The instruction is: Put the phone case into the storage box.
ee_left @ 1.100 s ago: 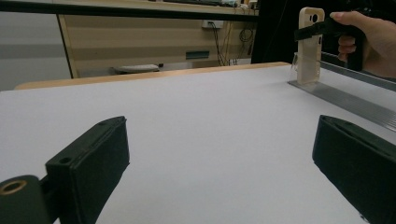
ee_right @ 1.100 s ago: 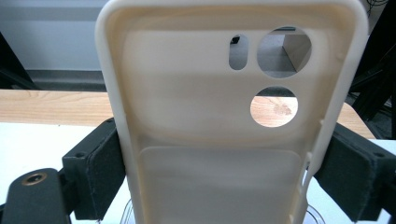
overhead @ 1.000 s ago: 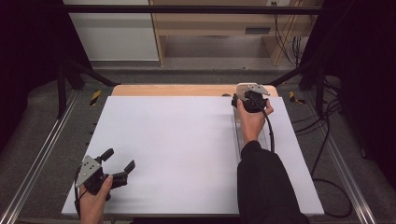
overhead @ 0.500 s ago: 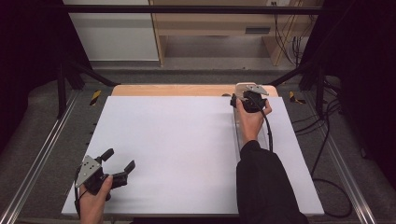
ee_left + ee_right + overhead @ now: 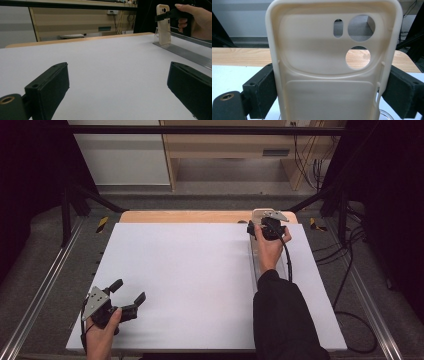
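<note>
The left hand-held gripper sits at the near left corner of the white tabletop, its two black jaws spread wide apart with nothing between them. In the left gripper view, bare white surface runs ahead of those jaws and off to both sides, giving free room all the way to the far edge. Just behind this gripper is the near edge of the tabletop, and to its left the board ends at a metal rail over grey floor.

Well ahead of it and to its right, a long clear strip lies on the tabletop. At the strip's far end the right hand-held gripper is clamped on a cream phone case, one jaw pressed against each long side. The case stands upright, its camera cut-outs at the top, its foot at a small clear stand on the strip. Just beyond this gripper a band of bare wood marks the far edge of the tabletop, so little room is left ahead of it; to its right the white board continues a short way.

Past the tabletop lie grey floor, a pale wooden bench and loose cables.

Against the earlier frames, both grippers, the case and the strip lie in the same places.
</note>
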`<action>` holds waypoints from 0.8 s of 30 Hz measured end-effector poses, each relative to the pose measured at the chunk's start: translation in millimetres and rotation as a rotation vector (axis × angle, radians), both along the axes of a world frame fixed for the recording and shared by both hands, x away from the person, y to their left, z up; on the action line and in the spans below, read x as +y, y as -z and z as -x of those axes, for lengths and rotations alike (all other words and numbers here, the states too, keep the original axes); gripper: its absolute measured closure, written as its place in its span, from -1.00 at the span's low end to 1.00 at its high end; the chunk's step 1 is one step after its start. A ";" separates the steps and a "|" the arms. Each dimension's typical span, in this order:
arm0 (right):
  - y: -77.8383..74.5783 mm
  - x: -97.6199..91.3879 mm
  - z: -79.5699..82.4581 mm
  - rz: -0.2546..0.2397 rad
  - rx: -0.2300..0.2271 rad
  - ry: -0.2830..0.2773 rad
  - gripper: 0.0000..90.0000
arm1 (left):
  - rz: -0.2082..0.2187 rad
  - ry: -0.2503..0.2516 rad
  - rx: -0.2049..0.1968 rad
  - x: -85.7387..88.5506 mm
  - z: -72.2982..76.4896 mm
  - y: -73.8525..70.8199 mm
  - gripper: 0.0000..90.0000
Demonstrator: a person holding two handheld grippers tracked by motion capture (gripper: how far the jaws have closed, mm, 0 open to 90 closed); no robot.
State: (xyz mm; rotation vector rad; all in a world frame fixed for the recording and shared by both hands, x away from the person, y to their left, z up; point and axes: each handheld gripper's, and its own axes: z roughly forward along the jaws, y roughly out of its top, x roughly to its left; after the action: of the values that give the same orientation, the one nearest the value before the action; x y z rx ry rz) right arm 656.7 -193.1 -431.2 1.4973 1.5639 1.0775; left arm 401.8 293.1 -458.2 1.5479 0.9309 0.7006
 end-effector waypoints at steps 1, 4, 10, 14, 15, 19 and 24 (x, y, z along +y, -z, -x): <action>0.3 0.3 -0.2 0.001 -0.001 -0.001 -0.76 | 0.000 0.000 0.000 0.0 0.0 0.0 -0.92; 0.8 0.8 -0.4 0.004 -0.001 0.001 -0.76 | 0.000 0.000 0.000 0.0 0.1 -0.1 -0.92; 2.3 1.8 -0.9 0.019 -0.001 -0.001 -0.77 | -0.002 0.001 0.003 -0.1 -0.1 0.1 -0.92; 3.4 2.4 -1.5 0.011 0.003 0.008 -0.77 | -0.002 -0.004 -0.005 0.4 0.5 -0.8 -0.91; 3.4 2.8 -1.6 0.008 0.003 0.013 -0.78 | -0.002 -0.005 -0.005 0.7 0.6 -0.8 -0.91; 3.9 3.1 -2.0 -0.005 0.012 0.019 -0.80 | -0.001 -0.003 -0.001 0.3 0.3 -0.3 -0.91; 1.8 1.8 -1.0 -0.023 0.015 0.020 -0.89 | -0.001 -0.008 -0.010 0.6 1.2 -1.4 -0.91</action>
State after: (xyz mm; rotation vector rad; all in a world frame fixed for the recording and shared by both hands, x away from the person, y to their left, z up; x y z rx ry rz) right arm 657.8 -191.3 -432.9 1.5370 1.5483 1.0781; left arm 400.6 293.7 -456.7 1.5410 0.9294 0.7142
